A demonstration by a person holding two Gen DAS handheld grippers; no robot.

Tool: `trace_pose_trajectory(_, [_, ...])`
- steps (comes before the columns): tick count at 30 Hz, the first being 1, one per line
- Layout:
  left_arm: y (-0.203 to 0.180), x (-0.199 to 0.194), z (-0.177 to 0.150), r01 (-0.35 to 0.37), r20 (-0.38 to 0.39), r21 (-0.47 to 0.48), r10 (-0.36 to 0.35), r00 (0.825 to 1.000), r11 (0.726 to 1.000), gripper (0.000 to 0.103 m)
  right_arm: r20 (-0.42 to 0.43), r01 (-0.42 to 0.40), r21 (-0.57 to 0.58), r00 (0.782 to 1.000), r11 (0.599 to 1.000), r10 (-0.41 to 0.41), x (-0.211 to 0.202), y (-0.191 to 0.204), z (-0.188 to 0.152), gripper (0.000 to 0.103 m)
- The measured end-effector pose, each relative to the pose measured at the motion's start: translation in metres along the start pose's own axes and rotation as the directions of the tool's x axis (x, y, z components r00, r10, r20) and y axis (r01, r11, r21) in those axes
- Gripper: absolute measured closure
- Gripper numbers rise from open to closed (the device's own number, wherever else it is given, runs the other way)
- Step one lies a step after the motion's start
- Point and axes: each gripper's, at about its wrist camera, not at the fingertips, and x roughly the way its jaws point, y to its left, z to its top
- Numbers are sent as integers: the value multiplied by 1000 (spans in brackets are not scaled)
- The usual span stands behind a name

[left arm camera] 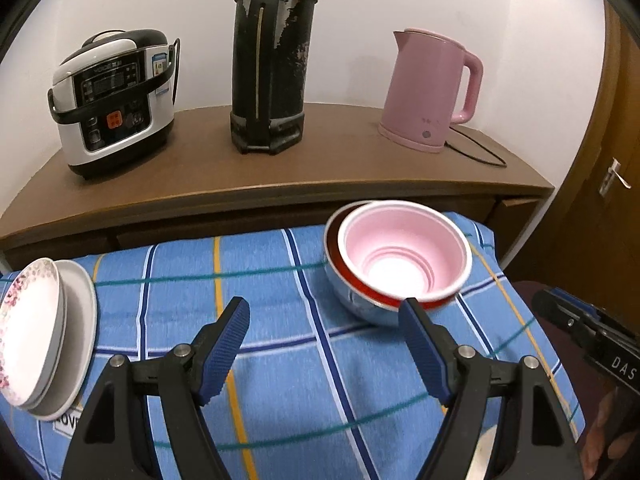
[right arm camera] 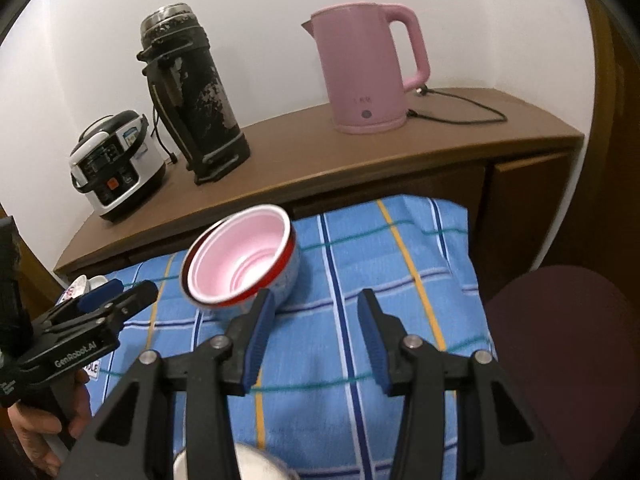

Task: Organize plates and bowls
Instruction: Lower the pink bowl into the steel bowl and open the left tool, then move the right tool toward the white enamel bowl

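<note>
White plates (left arm camera: 36,332) clear leftward only.

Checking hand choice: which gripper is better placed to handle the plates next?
Left, probably. The plates lie just beside the open left gripper; the right gripper, also empty, sits farther over, by the bowls.

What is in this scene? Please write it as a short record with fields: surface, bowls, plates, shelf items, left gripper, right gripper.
surface: blue checked cloth
bowls: pink bowl nested in a red-rimmed metal bowl, tilted
plates: flowered plate on a grey plate, at the cloth's left edge
shelf items: rice cooker, black flask, pink kettle
left gripper: open, empty
right gripper: open, empty, beside the bowls
</note>
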Motion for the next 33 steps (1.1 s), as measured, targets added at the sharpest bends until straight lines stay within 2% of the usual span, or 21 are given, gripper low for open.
trace_pose_trajectory(13, [-15, -27, -19, -13, 17, 43, 12, 1000, 999, 24, 12, -16, 81, 1000, 997, 15, -23, -10, -32, 58])
trace_pose_trajectory(33, [-26, -47, -45, -1, 14, 59, 0, 1000, 998, 24, 91, -47, 67, 995, 997, 41, -67, 1, -63, 58])
